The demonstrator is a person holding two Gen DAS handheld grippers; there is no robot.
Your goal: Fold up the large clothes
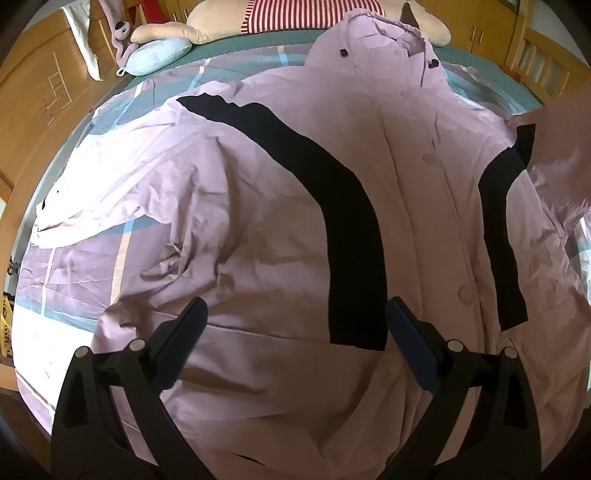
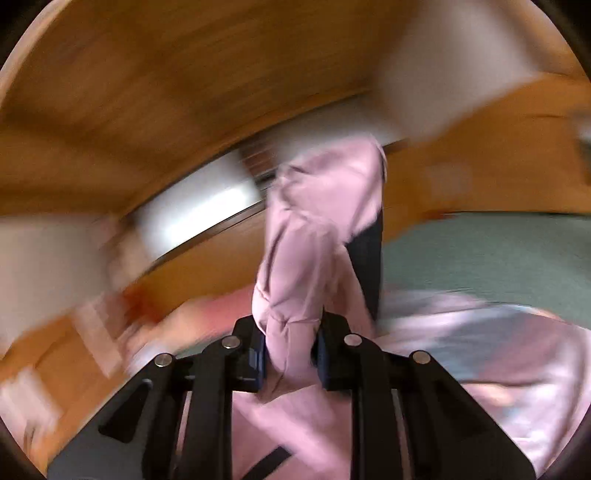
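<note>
A large pink coat (image 1: 258,221) with black stripes (image 1: 332,184) lies spread front-up on the bed, collar at the far end. My left gripper (image 1: 295,306) hovers open above its lower part, nothing between the fingers. In the right wrist view, my right gripper (image 2: 291,332) is shut on a bunched pink sleeve (image 2: 314,221) with a black strip, which stands up out of the jaws. That view is blurred. At the right edge of the left wrist view the lifted sleeve (image 1: 554,147) rises off the coat.
The coat lies on a plaid sheet (image 1: 74,295) over a green cover (image 1: 258,48). A big plush toy in a red striped top (image 1: 295,14) and a light blue cushion (image 1: 159,55) sit at the head. Wooden cabinets (image 1: 37,74) surround the bed.
</note>
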